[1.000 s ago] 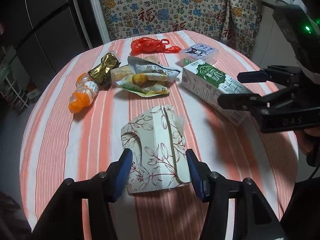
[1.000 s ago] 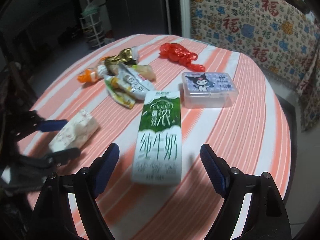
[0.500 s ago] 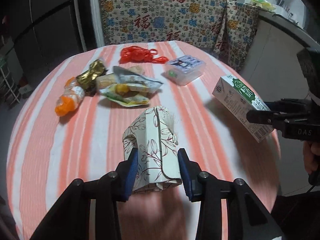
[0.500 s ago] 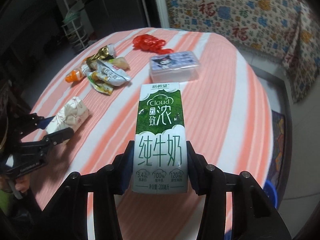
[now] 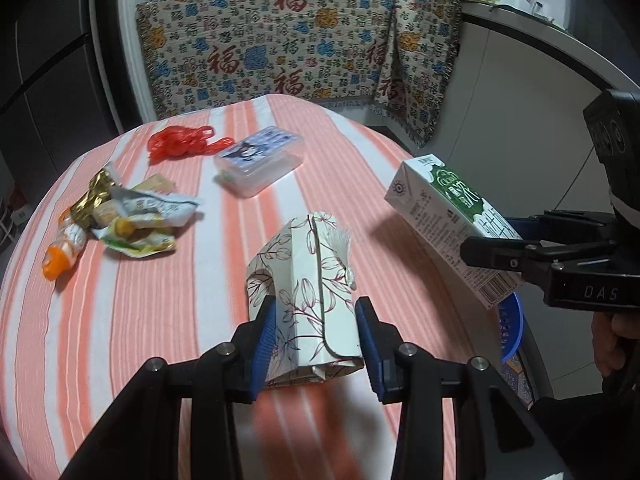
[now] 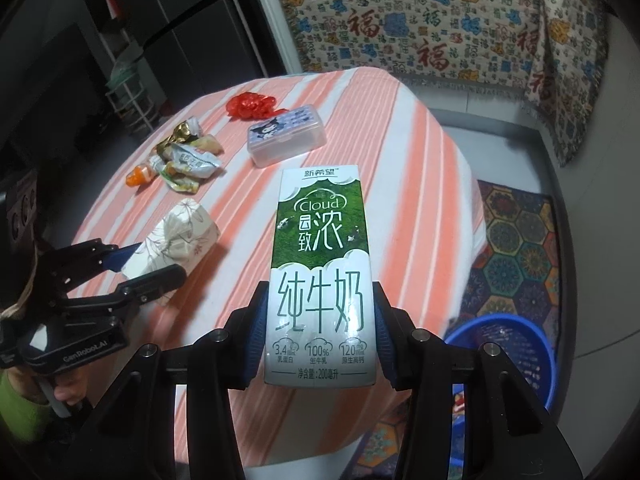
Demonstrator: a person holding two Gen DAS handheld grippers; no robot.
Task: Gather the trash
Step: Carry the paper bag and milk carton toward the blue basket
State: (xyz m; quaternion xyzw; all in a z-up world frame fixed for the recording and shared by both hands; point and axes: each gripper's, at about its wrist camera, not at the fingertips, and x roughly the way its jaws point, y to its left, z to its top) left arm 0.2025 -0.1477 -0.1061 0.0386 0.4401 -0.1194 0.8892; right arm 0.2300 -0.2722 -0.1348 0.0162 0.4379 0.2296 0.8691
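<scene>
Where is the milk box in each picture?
Left wrist view: the milk box is at the right edge, held in the right claw past the table's edge.
Right wrist view: the milk box fills the centre, pinched between the claw's blue fingers.
Shared landmark: the clear box with the cartoon lid, beyond the milk box on the table.

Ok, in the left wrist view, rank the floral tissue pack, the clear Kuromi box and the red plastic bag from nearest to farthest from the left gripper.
1. Floral tissue pack, gripped in the left gripper.
2. Clear Kuromi box, mid-table, ahead.
3. Red plastic bag, far side, left of the box.
</scene>
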